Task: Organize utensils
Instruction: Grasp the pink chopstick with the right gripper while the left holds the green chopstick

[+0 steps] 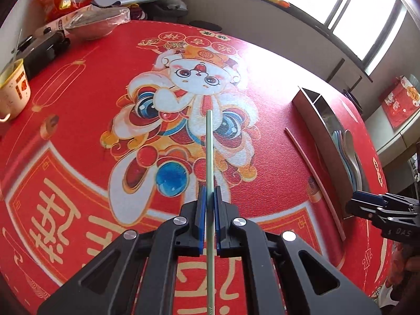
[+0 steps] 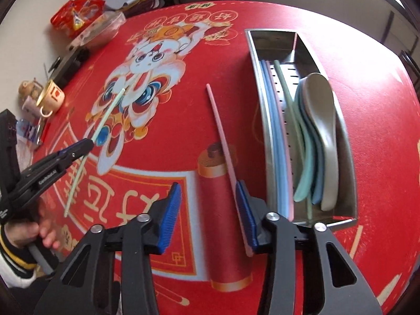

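So the left tool (image 1: 208,197) has its blue pads clamped tight on a thin pale green chopstick (image 1: 209,152), which sticks out ahead of the pads and runs back between the black arms; from the right wrist view that stick (image 2: 105,116) is clearly lifted off the red printed worktop (image 2: 162,141) with the cartoon lion-dance figure on it; the right tool (image 2: 208,204) is partway open, nothing gripped; a slim pink chopstick (image 2: 223,144) lies flat on the worktop, its near end right against the inner face of that tool's right-hand pad, the other pad well clear of it; just beside the pink stick sits a long stainless steel utensil tray (image 2: 350,157) already holding blue, pink and green chopsticks (image 2: 275,131) on one side and a stack of grey, blue and teal soup spoons (image 2: 321,120) on the other; a cream mug with red patches (image 1: 13,92) stands at the far-left edge.
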A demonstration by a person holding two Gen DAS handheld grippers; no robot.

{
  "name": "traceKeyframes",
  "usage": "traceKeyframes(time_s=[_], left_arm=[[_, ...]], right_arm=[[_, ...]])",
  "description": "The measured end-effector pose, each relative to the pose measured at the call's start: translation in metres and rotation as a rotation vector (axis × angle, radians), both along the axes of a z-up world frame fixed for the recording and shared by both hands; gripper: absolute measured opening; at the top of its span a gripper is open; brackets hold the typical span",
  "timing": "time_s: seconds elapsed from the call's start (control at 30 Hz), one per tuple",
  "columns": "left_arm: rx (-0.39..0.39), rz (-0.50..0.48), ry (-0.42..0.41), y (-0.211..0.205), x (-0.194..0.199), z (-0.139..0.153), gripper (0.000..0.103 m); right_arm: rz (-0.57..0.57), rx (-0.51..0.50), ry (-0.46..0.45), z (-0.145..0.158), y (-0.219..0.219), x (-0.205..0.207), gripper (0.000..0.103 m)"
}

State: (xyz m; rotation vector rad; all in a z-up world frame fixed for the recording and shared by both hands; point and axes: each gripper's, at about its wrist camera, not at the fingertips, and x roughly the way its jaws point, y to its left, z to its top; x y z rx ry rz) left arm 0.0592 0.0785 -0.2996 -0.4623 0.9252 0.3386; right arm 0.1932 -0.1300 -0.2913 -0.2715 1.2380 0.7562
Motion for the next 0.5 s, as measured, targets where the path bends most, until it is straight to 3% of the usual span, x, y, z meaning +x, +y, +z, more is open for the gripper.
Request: traceKeyframes(time_s=[0.17, 0.37, 0.5], left_arm=[[0.005, 0.003, -0.011, 0.012, -0.016, 0.001, 0.006], [-0.010, -0.002, -0.012, 0.024, -0.027, -0.002, 0.006], [-0.023, 0.004, -0.017, 0.031, -0.030, -0.003, 0.006]], right_arm=[[-0.013, -0.089, -0.024, -0.020, 0.027, 0.009, 0.022], [-0.072, -0.176, -0.089, -0.029, 0.037, 0.018, 0.022], [-0.095, -0.200, -0.085, -0.035, 0.038, 0.019, 0.021]])
